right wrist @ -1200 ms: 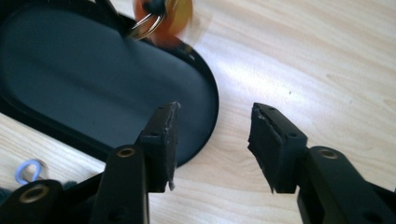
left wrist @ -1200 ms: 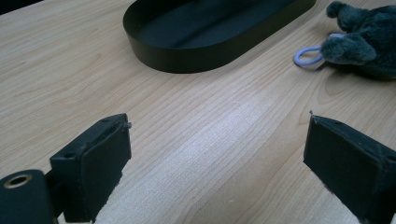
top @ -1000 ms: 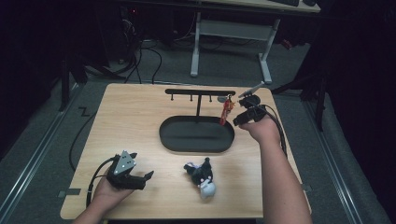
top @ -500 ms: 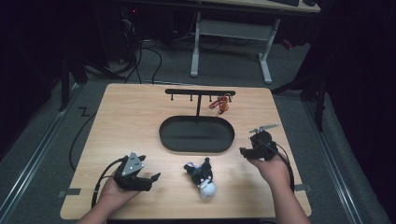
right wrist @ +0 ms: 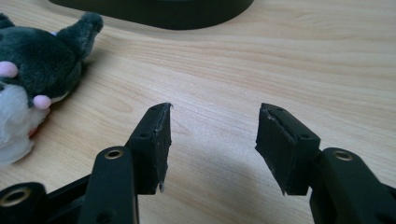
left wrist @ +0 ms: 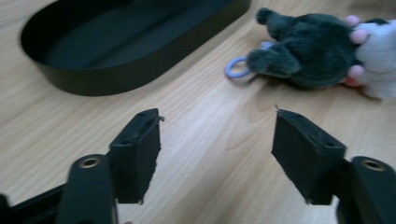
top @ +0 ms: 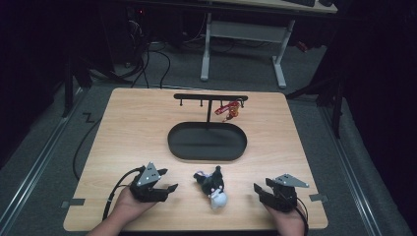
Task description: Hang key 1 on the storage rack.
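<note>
A dark grey and white plush keyring (top: 211, 186) lies on the table near the front edge, between my two grippers. My left gripper (top: 168, 180) rests on the table to the plush's left and points at it. It is open, its jaws have just been closing, and nothing is between them. In the left gripper view the plush (left wrist: 303, 56) and its pale blue ring (left wrist: 236, 67) lie beyond the gripper (left wrist: 217, 140). My right gripper (top: 261, 189) sits low at the front right, open and empty, its jaws having just narrowed slightly. The plush (right wrist: 32, 60) lies to the left of this gripper (right wrist: 212, 135).
A black oval tray (top: 206, 141) sits mid-table, behind the plush. Behind it stands a black rack (top: 210, 97) with hooks, and a red keyring (top: 228, 109) hangs near its right end. Bare wood surrounds both grippers.
My right hand came down from the rack to the table's front right, leaving the red keyring hanging there. The left gripper edged toward the plush and its jaws narrowed.
</note>
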The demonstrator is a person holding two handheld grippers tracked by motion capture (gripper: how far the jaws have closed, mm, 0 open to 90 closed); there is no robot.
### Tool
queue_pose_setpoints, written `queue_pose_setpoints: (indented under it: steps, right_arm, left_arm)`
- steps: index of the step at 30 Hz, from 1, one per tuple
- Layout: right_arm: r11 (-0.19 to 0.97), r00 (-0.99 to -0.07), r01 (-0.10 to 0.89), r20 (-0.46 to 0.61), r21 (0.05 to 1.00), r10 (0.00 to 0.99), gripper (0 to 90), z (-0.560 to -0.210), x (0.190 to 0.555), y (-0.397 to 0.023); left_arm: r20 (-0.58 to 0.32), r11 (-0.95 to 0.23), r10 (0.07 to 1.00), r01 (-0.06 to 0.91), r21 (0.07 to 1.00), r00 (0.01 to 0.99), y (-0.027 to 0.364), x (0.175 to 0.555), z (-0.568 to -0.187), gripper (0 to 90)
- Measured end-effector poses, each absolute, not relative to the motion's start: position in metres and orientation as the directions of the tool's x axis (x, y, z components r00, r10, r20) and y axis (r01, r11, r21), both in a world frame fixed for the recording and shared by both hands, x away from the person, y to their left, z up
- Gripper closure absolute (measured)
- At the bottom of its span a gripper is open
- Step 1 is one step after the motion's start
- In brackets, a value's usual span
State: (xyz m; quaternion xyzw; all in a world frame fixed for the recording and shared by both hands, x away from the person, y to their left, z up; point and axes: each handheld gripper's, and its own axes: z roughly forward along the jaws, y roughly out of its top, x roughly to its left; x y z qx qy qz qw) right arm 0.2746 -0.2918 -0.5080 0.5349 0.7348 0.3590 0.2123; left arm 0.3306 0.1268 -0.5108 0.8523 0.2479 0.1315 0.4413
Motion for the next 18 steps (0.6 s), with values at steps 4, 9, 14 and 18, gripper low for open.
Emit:
queue_pose_setpoints:
  steps: [4,9,14,18]
  right_arm:
    - [0.142,-0.334,0.636,0.105,0.758,0.937,45.4,-0.511,0.277,-0.293]
    - [0.131,-0.341,0.651,0.133,0.747,0.931,47.2,-0.515,0.282,-0.290]
    - [0.140,-0.360,0.634,0.130,0.761,0.924,50.4,-0.510,0.281,-0.285]
    - [0.106,-0.363,0.629,0.170,0.770,0.916,51.5,-0.508,0.281,-0.286]
  left_arm:
    - [0.024,-0.526,0.509,0.288,0.800,0.860,0.115,0.324,-0.513,44.1]
    - [0.001,-0.536,0.500,0.308,0.786,0.866,0.103,0.315,-0.517,51.8]
    - [0.011,-0.538,0.500,0.301,0.787,0.866,0.075,0.303,-0.513,68.2]
    - [0.023,-0.530,0.525,0.306,0.791,0.851,0.051,0.301,-0.511,81.3]
